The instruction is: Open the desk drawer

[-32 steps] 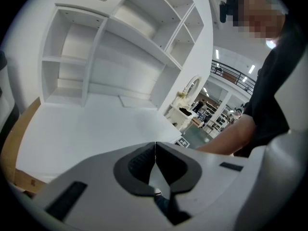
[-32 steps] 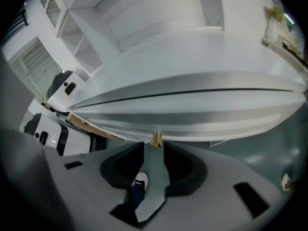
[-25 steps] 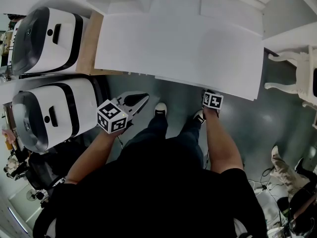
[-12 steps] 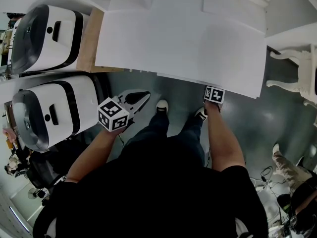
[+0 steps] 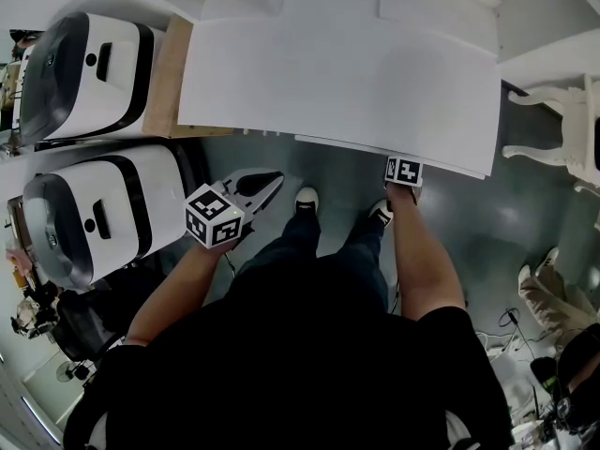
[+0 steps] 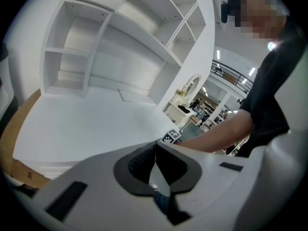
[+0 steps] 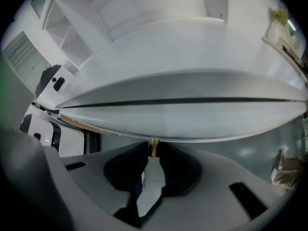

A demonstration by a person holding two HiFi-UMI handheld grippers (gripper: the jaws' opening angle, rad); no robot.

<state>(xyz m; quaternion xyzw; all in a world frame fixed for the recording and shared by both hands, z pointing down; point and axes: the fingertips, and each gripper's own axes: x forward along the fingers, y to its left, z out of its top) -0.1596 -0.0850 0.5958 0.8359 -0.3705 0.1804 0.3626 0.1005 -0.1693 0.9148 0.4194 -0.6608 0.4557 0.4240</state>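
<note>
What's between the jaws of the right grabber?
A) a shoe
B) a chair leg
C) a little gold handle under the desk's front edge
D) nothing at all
C: in the right gripper view, the right gripper has its jaws, which have just been closing, pinched on the small gold handle just under the front edge of the desk.

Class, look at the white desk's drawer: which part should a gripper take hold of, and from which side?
Take the small brass pull at the lower edge of the drawer front, coming from the front of the desk. The front is flat and flush, with only a thin seam above, so nothing else offers purchase. The right gripper has just been closing, with the pull between its jaws.
</note>
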